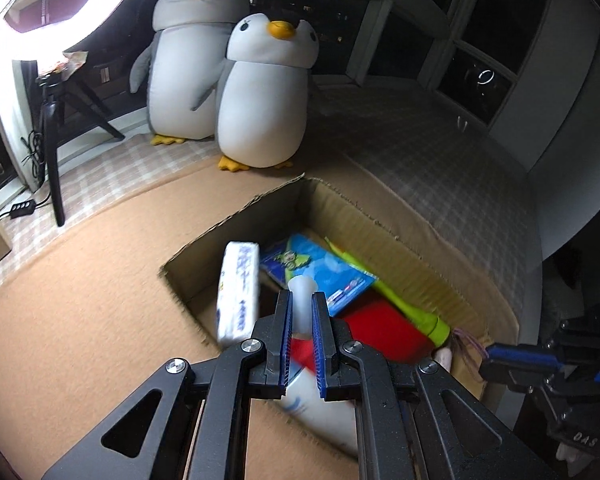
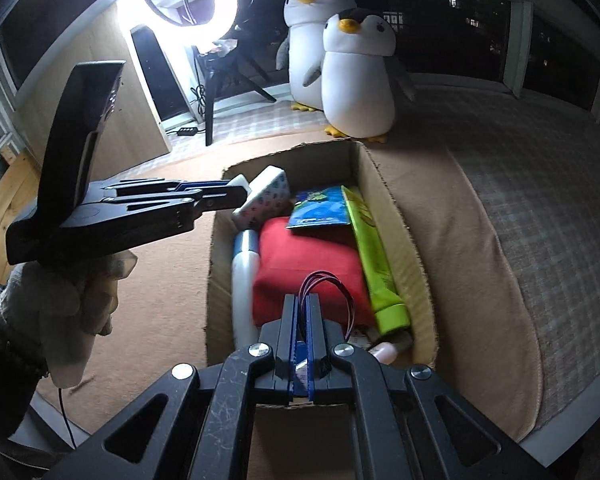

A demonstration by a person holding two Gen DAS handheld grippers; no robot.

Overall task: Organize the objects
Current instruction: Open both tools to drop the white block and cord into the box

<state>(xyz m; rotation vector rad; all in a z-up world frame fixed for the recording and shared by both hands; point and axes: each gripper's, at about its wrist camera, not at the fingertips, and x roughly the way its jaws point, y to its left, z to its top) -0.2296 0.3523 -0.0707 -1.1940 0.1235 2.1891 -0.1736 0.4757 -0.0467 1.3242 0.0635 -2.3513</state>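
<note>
A cardboard box [image 1: 380,216] sits open on the tan blanket and also shows in the right wrist view [image 2: 384,188]. It holds a red pouch [image 2: 308,264], a blue card [image 2: 320,210], a green tube [image 2: 376,264] and a white patterned packet [image 1: 240,288]. My left gripper [image 1: 302,300] is shut on a white bottle [image 1: 300,292] over the box's near-left side; it also shows in the right wrist view [image 2: 240,190]. My right gripper [image 2: 302,304] is shut on a thin dark red cord loop [image 2: 328,284] above the red pouch.
Two plush penguins [image 1: 260,96] stand behind the box. A ring light on a tripod [image 1: 52,128] stands at the left. A checked blanket [image 2: 540,208] covers the surface to the right. A window frame runs along the back.
</note>
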